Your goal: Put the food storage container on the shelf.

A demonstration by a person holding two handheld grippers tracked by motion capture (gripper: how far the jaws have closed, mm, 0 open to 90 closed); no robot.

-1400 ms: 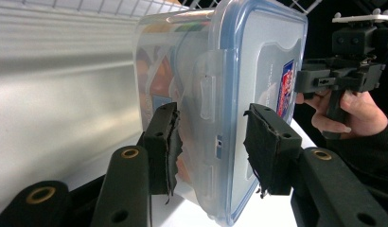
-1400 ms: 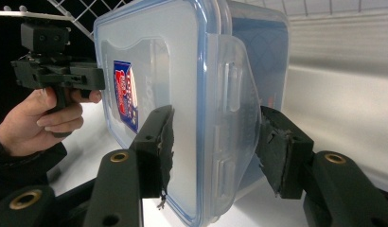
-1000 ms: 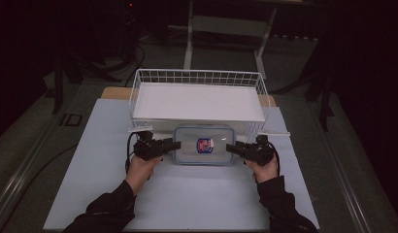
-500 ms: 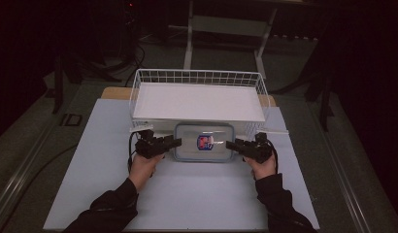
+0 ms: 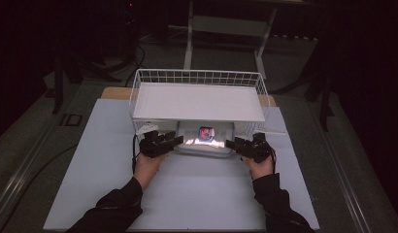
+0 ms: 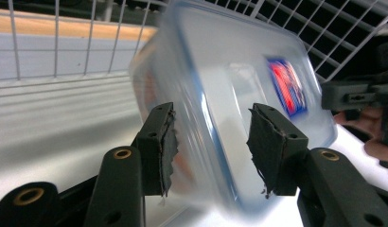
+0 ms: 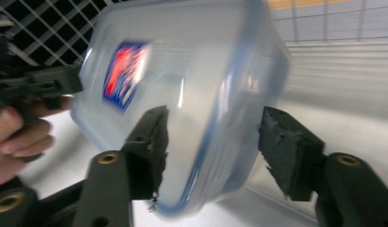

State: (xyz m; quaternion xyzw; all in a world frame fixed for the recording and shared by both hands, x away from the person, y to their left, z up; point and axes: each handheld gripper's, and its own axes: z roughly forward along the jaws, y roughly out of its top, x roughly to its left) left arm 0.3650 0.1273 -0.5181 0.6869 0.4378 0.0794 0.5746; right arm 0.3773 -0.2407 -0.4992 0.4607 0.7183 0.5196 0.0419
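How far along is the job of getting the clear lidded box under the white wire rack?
Done: the clear box sits partly under the wire rack. In hand: the left claw and right claw have just been opening, the box's ends between their jaws. Left: withdraw both claws, perhaps nudge it deeper.

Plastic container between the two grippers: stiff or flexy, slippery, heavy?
The plastic container is probably stiff: its rim and lid hold a crisp boxy shape in both gripper views. Its walls look smooth and glossy, so likely slippery. It seems light, since it looks translucent with nothing plainly showing inside. Both sets of jaws have just been opening, straddling its ends with visible gaps.
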